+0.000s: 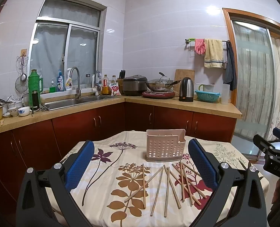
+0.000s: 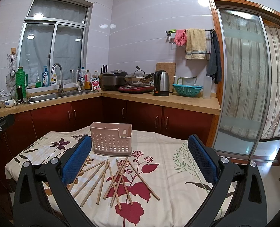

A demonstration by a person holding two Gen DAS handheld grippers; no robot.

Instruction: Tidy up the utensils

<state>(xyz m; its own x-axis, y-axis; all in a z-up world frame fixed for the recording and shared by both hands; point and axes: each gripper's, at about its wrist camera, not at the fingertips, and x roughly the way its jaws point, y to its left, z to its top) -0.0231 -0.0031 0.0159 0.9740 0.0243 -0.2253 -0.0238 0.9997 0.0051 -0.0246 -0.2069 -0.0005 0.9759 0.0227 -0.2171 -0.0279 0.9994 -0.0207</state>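
Observation:
Several wooden chopsticks lie scattered on the floral tablecloth, in front of a pink perforated utensil holder that stands upright. They also show in the right wrist view: chopsticks, holder. My left gripper is open and empty, above the table's near side, its blue pads wide apart. My right gripper is open and empty too, above the chopsticks' right part. The right gripper also shows in the left wrist view at the far right.
The small table stands in a kitchen. Behind it runs an L-shaped counter with red cabinets, a sink, kettle, wok and bowls. A sliding glass door is at the right.

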